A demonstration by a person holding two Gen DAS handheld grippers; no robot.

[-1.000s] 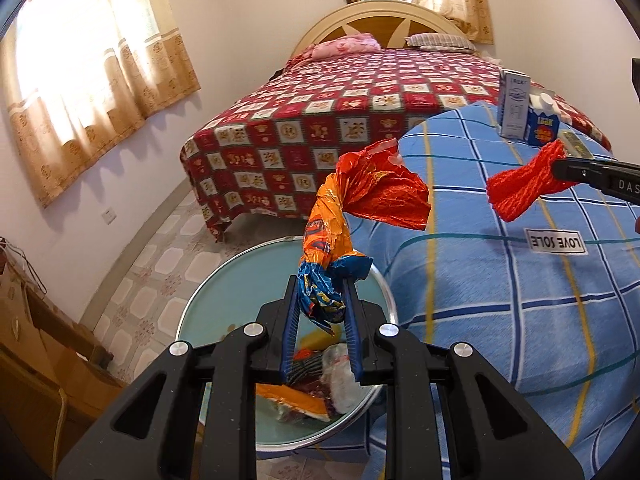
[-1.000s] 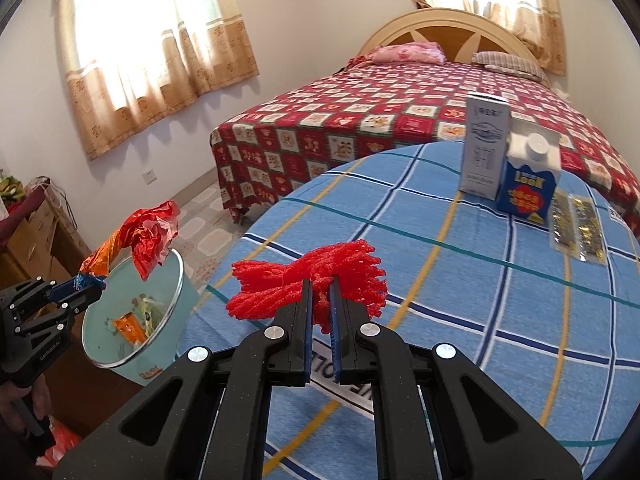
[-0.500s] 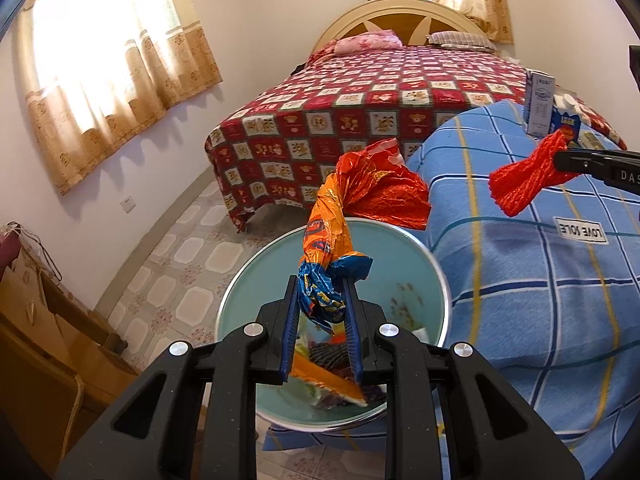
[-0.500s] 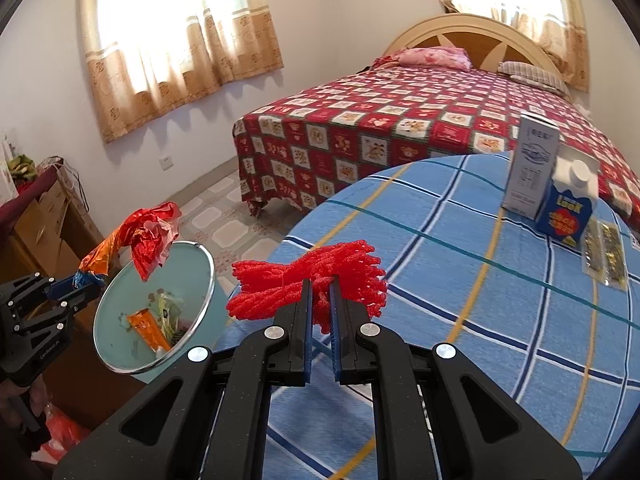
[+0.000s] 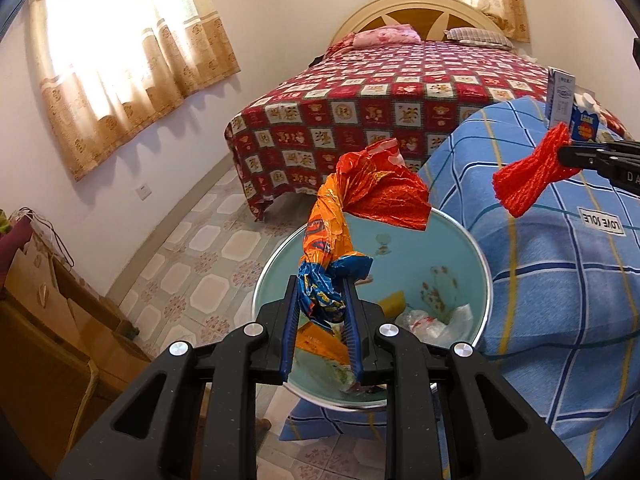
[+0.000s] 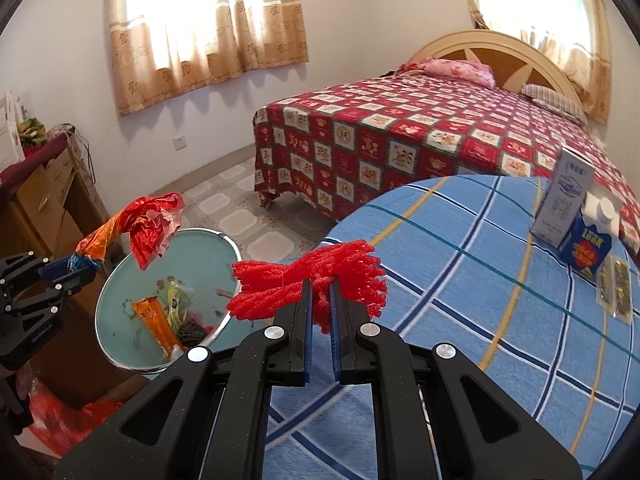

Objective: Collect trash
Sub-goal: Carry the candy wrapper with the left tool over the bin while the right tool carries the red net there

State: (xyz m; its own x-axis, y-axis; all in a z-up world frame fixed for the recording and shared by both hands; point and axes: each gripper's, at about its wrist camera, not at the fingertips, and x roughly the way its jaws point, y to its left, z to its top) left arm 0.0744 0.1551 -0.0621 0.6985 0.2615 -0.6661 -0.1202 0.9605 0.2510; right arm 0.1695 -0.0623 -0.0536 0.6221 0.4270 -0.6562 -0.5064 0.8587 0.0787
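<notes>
A wooden dresser (image 6: 48, 200) was seen at far left. The left hand-held gripper (image 5: 322, 300) was clamped on the blue end of a twisted orange and red wrapper (image 5: 352, 208), which was held over the open bin (image 5: 486, 276), with trash lying inside. The right hand-held gripper (image 6: 320, 300) was nearly shut, pinching a red mesh net (image 6: 312, 280) just beside the bin's rim, above the edge of the blue checked bench (image 6: 460, 280). Two cartons (image 6: 576, 216) were noted standing on the bench at far right.
</notes>
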